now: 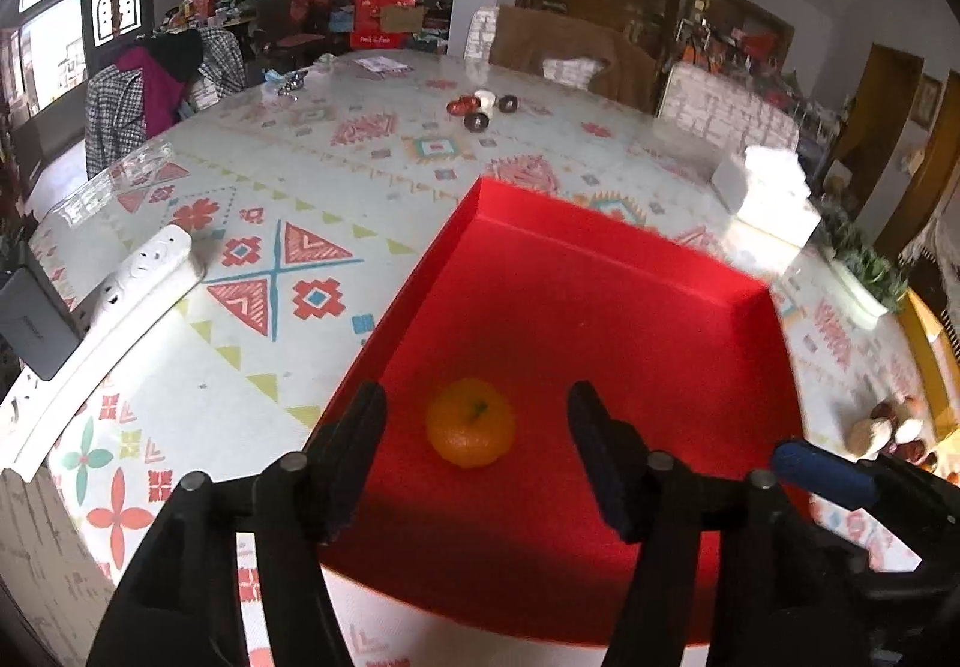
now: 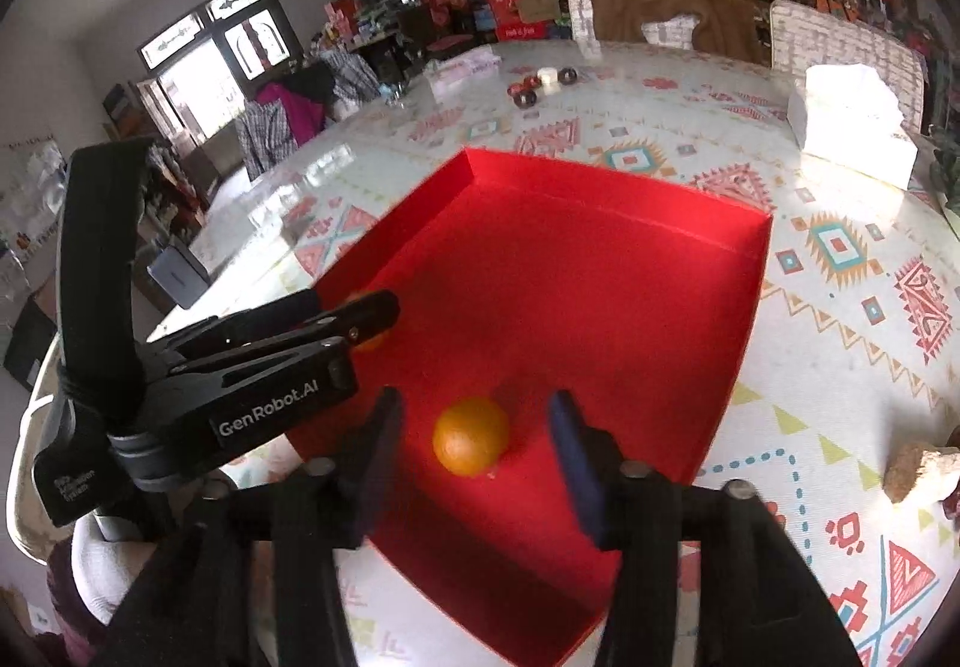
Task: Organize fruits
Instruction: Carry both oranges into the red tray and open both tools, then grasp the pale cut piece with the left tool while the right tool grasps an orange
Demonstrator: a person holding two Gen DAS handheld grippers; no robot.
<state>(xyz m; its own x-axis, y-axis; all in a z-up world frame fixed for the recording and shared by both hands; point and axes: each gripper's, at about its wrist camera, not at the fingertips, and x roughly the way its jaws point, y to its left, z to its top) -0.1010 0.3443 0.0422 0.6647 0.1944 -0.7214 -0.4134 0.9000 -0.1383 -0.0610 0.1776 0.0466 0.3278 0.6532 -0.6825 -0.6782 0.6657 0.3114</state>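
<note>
A red shallow box (image 1: 600, 271) (image 2: 600, 259) lies on the patterned table. In the left wrist view an orange (image 1: 471, 423) rests on the box floor between the fingers of my open left gripper (image 1: 477, 415), untouched. In the right wrist view a second orange (image 2: 471, 436) rests on the box floor between the fingers of my open right gripper (image 2: 474, 427). The left gripper body (image 2: 252, 367) shows at the left of that view, with the first orange (image 2: 369, 340) mostly hidden behind its fingers.
A white tissue box (image 2: 852, 121) stands at the right. Small dark and white items (image 1: 483, 106) lie far back on the table. A power strip (image 1: 138, 277) and a grey device (image 1: 33, 319) lie at the left. Dried fruits (image 1: 888, 427) sit near the right edge.
</note>
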